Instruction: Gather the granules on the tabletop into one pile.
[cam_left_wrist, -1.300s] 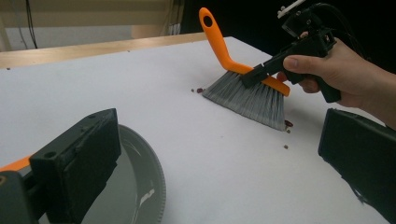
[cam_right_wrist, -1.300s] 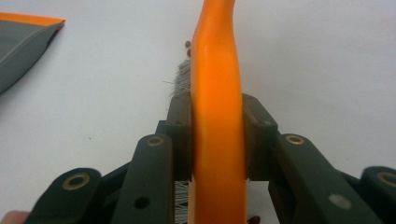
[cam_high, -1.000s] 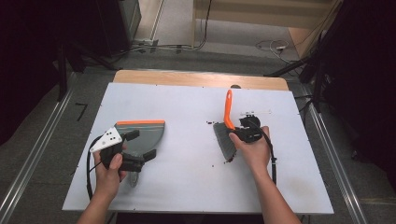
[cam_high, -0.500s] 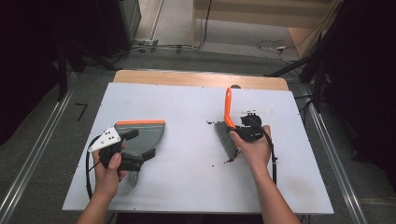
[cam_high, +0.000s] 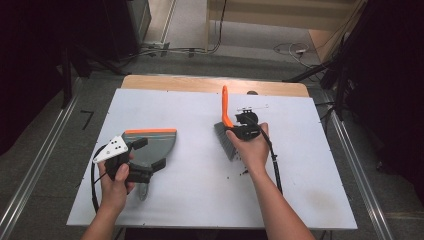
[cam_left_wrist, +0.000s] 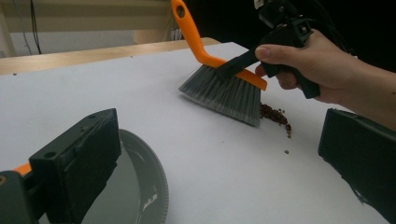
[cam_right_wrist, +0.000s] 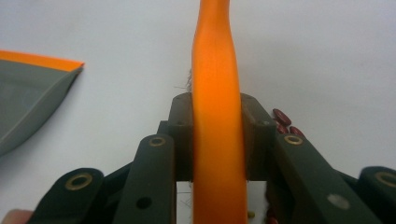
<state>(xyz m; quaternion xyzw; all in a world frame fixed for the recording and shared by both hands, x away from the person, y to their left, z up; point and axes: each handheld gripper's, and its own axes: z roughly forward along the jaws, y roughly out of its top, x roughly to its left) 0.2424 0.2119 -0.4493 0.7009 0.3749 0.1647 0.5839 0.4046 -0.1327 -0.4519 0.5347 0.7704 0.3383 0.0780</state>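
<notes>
Right hand-held gripper (cam_high: 239, 121): jaws pinched tight on the orange handle of the brush (cam_high: 226, 127) — the right gripper view shows both pads squeezing it from either side.
Right hand (cam_high: 252, 147): comes in from the bottom of the high view, forearm angled up and left, fingers wrapped round the grip, thumb along the top.
Brush: handle points up and away from the person, grey bristles (cam_left_wrist: 224, 93) splayed down on the table (cam_high: 310, 165), tilted toward the dustpan side.
Crumbs (cam_left_wrist: 275, 115): small dark reddish bits sitting right at the bristle edge, a few strays just beside them.
Left hand-held gripper (cam_high: 131, 159): jaws look spread in its own view, but the dustpan handle is hidden under it, so can't tell if it's gripping.
Left hand (cam_high: 116, 185): low at the near left edge, wrist straight, fist round the grip.
Dustpan (cam_high: 152, 147): grey with an orange lip, flat on the table — well apart from the brush, lip facing away from the person.
</notes>
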